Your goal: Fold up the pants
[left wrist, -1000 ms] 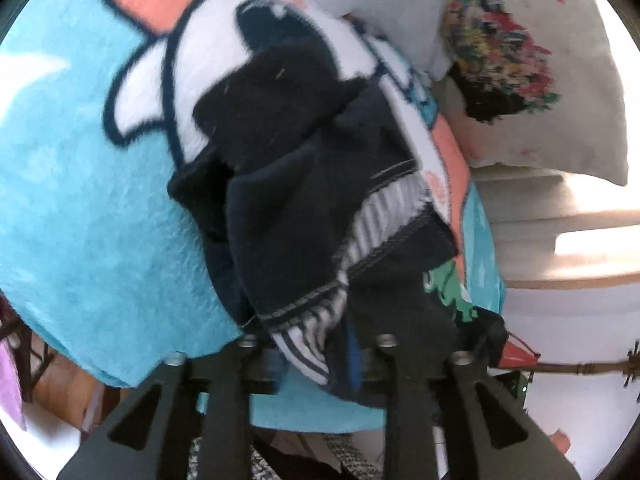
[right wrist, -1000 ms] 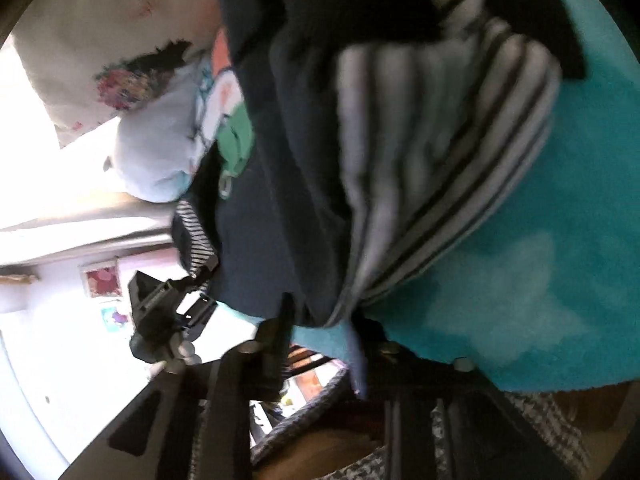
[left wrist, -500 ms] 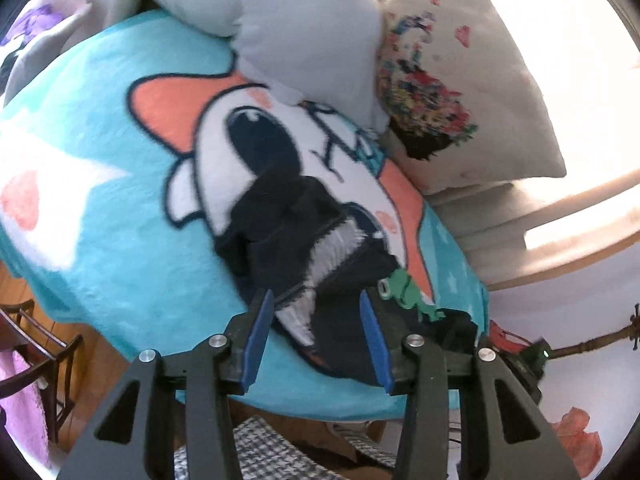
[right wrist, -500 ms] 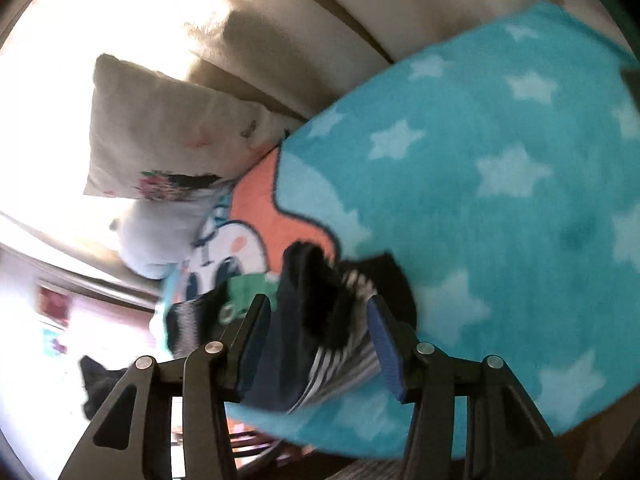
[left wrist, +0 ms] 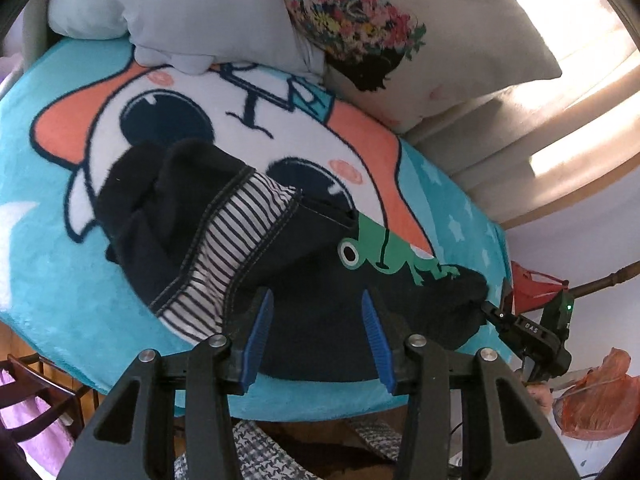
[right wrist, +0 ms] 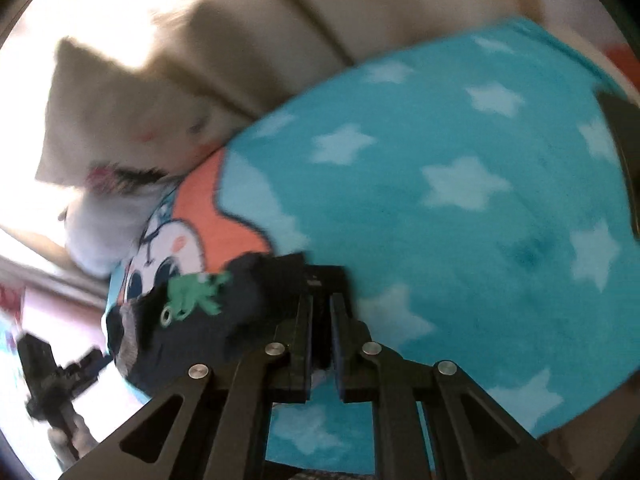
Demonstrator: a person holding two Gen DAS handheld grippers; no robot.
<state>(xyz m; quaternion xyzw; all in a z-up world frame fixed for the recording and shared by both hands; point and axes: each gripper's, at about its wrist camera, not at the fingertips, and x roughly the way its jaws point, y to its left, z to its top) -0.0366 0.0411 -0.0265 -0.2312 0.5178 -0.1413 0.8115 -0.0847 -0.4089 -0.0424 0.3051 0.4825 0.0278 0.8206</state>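
My left gripper hovers half-open and empty just above the bunched dark pants on the star blanket. My right gripper is shut, apparently pinching the hem just ahead of its 2 fingers. Pulling 1 corner alone could drag the heap rather than fold it.

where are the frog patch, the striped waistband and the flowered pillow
frog patch [left wrist: 384,252], left wrist view, on the green body behind its eye
striped waistband [left wrist: 236,236], left wrist view, middle of the striped band
flowered pillow [left wrist: 460,20], left wrist view, plain cream part right of the flowers
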